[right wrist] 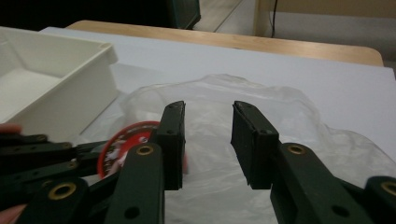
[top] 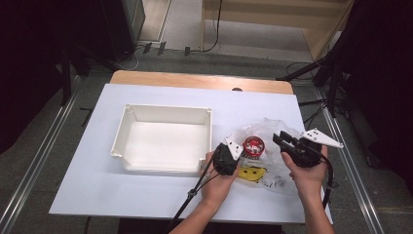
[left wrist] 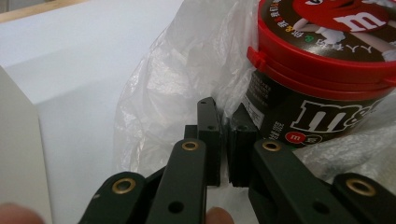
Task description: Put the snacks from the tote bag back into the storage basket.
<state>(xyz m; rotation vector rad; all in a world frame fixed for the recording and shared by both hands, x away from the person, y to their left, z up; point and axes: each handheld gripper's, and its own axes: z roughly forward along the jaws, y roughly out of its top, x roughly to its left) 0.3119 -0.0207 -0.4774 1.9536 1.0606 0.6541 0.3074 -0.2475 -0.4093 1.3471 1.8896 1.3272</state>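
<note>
Beside the white bin (top: 163, 139), the candy tub (top: 253, 145) sits in the clear plastic bag (top: 272, 131); left gripper (top: 227, 155) seemingly pinches the film, right gripper (top: 287, 141) gapes empty; unbagging and binning remain

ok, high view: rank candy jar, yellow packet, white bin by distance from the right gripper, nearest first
1. Candy jar: just left of the right gripper, inside the clear plastic bag.
2. Yellow packet: lower left of it, toward the table's near edge. Close to the jar's distance, so the first two are nearly a tie.
3. White bin: clearly farthest, far left, beyond the left gripper.
</note>
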